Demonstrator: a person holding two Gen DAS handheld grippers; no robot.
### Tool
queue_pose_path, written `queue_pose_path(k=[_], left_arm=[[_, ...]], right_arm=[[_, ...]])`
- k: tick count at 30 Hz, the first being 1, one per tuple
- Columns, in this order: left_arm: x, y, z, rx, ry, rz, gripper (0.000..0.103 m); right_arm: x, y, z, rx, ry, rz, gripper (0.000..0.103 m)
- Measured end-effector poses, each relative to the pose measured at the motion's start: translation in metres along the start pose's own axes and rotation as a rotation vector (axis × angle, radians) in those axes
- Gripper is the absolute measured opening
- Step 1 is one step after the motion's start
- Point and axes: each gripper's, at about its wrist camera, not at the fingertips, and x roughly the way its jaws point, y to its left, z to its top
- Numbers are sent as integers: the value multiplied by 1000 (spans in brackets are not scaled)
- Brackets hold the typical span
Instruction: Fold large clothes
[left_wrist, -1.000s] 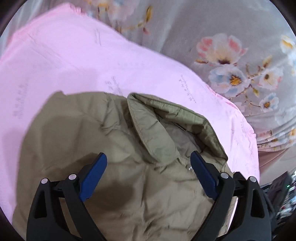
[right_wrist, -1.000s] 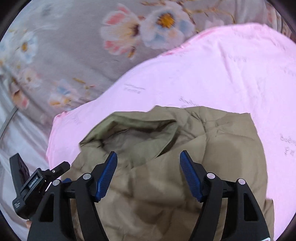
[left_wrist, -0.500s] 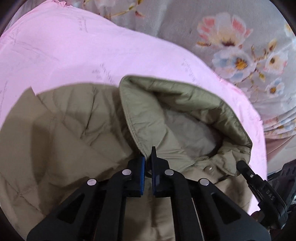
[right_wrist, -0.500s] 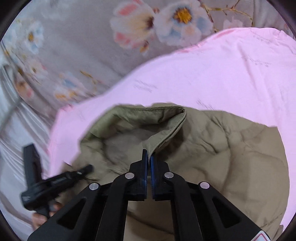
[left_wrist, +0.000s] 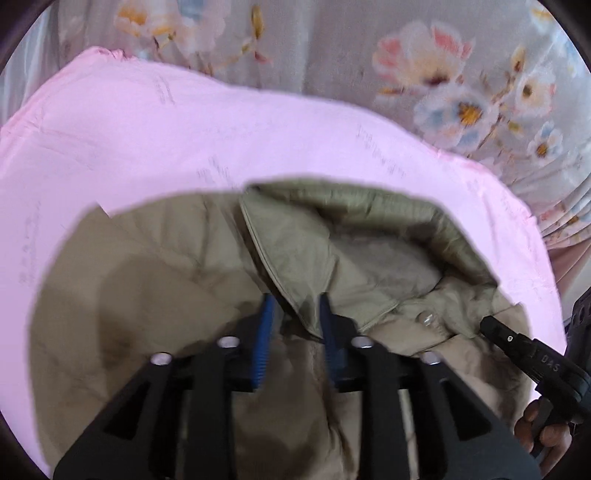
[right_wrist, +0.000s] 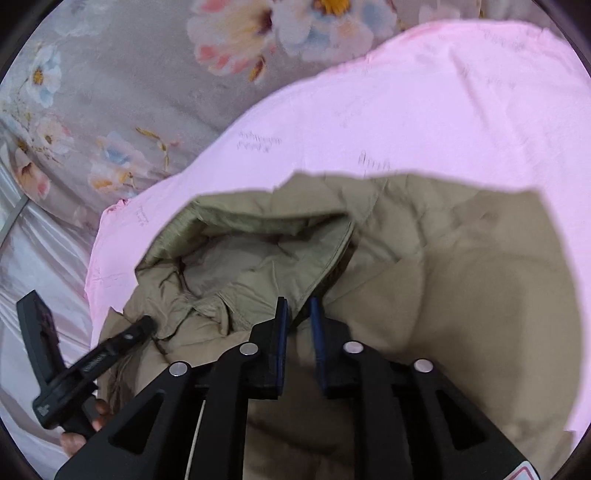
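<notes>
An olive-khaki padded jacket (left_wrist: 166, 266) with a hood (left_wrist: 351, 229) lies on a pink sheet (left_wrist: 184, 129). My left gripper (left_wrist: 294, 314) is at one front edge of the hood opening, jaws a narrow gap apart with the hood's edge fabric between the blue pads. My right gripper (right_wrist: 297, 314) is at the opposite hood edge (right_wrist: 332, 251), jaws likewise slightly apart around the fabric. The jacket (right_wrist: 461, 295) fills the lower half of the right wrist view. Each gripper shows at the edge of the other's view, the right one (left_wrist: 524, 350) and the left one (right_wrist: 110, 347).
The pink sheet (right_wrist: 443, 110) lies over a grey floral bedspread (left_wrist: 443, 74), which also shows in the right wrist view (right_wrist: 129, 92). Pale satin fabric (right_wrist: 37, 277) lies at the left. A hand (left_wrist: 543, 432) holds the other gripper's handle.
Both grippers closed from wide open onto the hood's edges, and now their jaws have parted a little. The views have drawn back slightly, and the hood stands more open.
</notes>
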Motion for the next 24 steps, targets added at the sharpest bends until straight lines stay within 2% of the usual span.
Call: queue_pose_path(k=[1,3,5,6,9,11,13,16,18,21,24], left_arm=[[-16,3,10,-2,-37,-2,48],[-33,1,32,3,-78,7,53],[-35,-4,61,-12,-80,-3,57],[-28,-5,79,-30,-71,-29,61],[10,-7,118,-117,4,-33,61],[35,-2,126,-198,70,-63,60],[62,1,122,-253,149,-108,54],[86,-9,99,-191,252,-67,35],[85,-15,84,-123,267,-30,32],[73,-22,60,-21,270,6,27],[66,-22,46,27,253,33,23]], right_arm=[[-6,3,7,-4,-21,4,19],[-12,13,29,-5,-42,31,19],[-7,24,51,-19,-55,36,19],[-1,33,62,-39,-64,28,19],[22,48,82,-47,-61,15,19],[40,52,87,-44,-41,4,19],[58,54,87,-66,-6,-16,19],[86,56,72,-138,85,-71,19],[94,60,56,-223,135,-91,19],[90,67,32,-357,134,-143,18],[79,63,29,-344,104,-163,16]])
